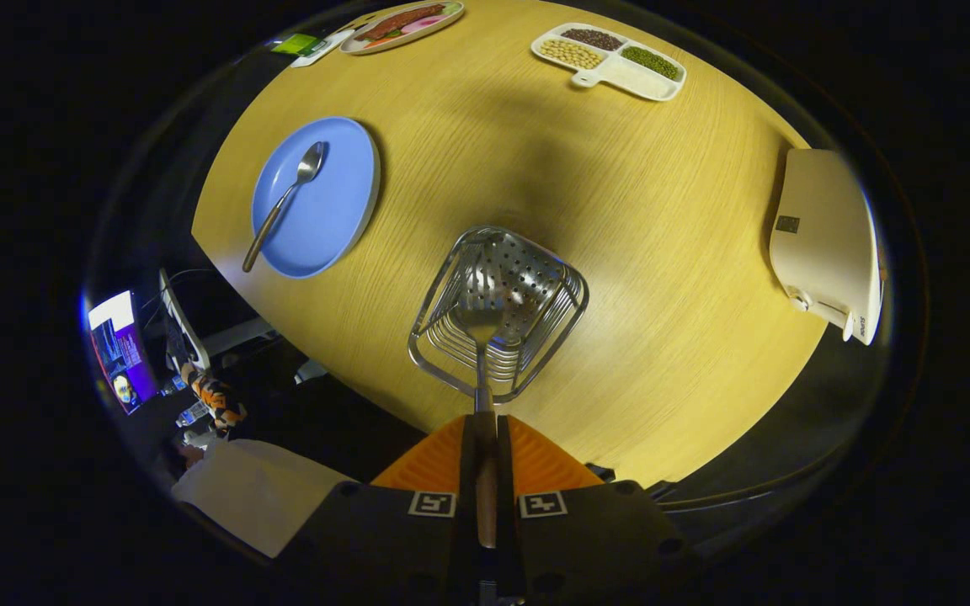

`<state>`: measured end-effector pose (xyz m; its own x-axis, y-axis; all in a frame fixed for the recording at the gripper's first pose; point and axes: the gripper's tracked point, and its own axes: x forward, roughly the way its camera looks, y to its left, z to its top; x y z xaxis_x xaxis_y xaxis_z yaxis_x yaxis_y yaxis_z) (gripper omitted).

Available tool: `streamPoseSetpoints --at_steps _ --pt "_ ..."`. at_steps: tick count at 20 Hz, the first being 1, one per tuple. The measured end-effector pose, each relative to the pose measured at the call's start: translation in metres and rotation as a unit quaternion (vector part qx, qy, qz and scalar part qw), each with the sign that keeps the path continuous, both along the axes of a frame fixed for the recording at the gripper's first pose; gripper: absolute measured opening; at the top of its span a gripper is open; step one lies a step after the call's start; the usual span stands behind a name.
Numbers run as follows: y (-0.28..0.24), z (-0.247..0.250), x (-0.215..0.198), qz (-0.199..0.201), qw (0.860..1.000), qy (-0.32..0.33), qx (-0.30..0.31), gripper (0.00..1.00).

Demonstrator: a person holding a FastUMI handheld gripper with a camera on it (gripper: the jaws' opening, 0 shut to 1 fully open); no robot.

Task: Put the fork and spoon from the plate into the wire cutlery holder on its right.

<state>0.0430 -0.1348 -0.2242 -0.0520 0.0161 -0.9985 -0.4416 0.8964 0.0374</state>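
Note:
My gripper (485,421) is shut on the handle of a metal fork (480,353), whose tines hang down inside the wire cutlery holder (498,311) just ahead of the fingers. The holder is a silver wire basket with a perforated bottom, standing on the wooden table (620,210). To its left lies a blue plate (321,210) with a metal spoon (283,206) on it, bowl away from me and handle sticking out over the plate's near rim.
A white divided tray (611,61) with beans sits at the table's far side. A plate of food (401,25) lies far left. A white box-like device (826,240) rests at the table's right edge. Below the table's left edge are a screen and clutter.

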Motion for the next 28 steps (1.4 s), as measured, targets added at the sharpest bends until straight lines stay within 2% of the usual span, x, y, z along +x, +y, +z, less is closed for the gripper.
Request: streamPoseSetpoints --at_steps 9,12,19,22,25,26,28 --pt "-0.005 0.006 0.004 -0.034 0.999 -0.015 0.003 0.13" --pt "0.001 0.004 0.008 -0.033 0.999 -0.020 0.006 0.13" --pt "0.016 0.009 0.028 -0.028 0.997 -0.076 0.017 0.13" --pt "0.022 0.009 0.035 -0.046 0.995 -0.087 0.024 0.13" --pt "0.028 0.011 0.043 -0.045 0.992 -0.114 0.030 0.14" --pt "0.030 0.015 0.044 -0.043 0.991 -0.126 0.034 0.21" --pt "0.034 0.022 0.045 -0.036 0.987 -0.151 0.041 0.53"
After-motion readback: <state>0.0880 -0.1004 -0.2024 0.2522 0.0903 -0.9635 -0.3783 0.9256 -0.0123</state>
